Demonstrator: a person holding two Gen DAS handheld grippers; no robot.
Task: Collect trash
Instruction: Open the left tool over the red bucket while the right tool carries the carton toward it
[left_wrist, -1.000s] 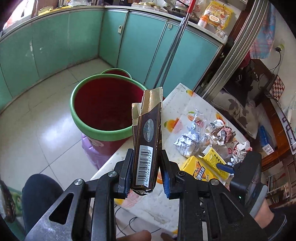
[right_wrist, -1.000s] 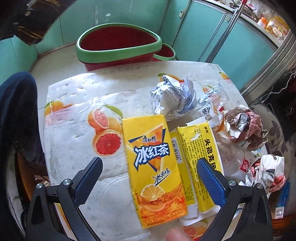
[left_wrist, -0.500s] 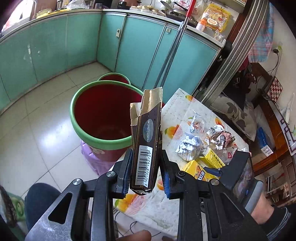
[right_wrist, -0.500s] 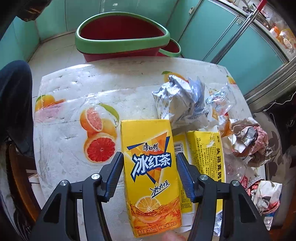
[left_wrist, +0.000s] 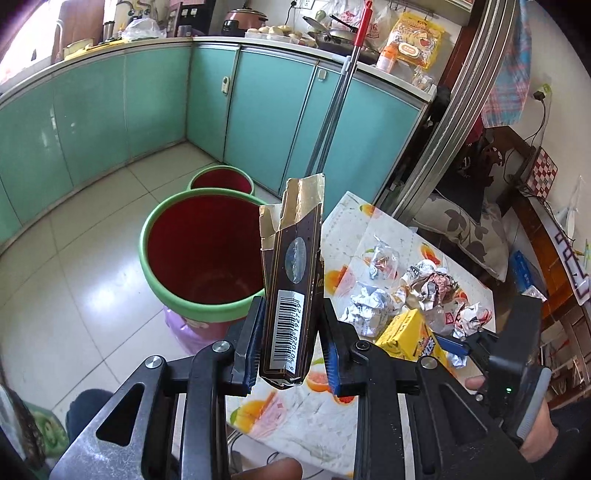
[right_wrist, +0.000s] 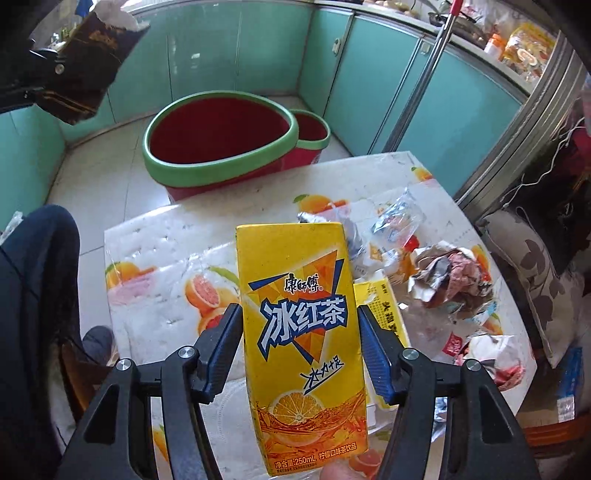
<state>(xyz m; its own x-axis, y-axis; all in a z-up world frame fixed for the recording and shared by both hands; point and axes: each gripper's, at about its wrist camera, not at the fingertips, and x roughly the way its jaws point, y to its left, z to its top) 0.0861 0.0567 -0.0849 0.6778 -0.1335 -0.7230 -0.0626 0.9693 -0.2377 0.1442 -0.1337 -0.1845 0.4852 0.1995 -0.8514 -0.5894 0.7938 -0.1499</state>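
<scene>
My left gripper (left_wrist: 290, 332) is shut on a torn dark brown box (left_wrist: 291, 266) with a barcode, held upright above the near table edge. Beyond it on the floor stands a big red tub with a green rim (left_wrist: 207, 308). My right gripper (right_wrist: 299, 332) is shut on a yellow iced-tea carton (right_wrist: 299, 280), lifted off the fruit-print table (right_wrist: 155, 236). In the right wrist view the brown box (right_wrist: 88, 62) hangs at the top left, the tub (right_wrist: 221, 173) sits past the table's far edge.
A second yellow carton (right_wrist: 384, 306), crumpled foil and paper wrappers (right_wrist: 450, 277) and a clear plastic bag (right_wrist: 395, 218) lie on the table's right side. A smaller red bucket (left_wrist: 221, 181) and a mop handle (left_wrist: 332, 110) stand by teal cabinets. A person's knee (right_wrist: 40, 277) is at left.
My right gripper's jaws closed from wide open onto the yellow carton and raised it off the table. The left gripper rose slightly with the brown box.
</scene>
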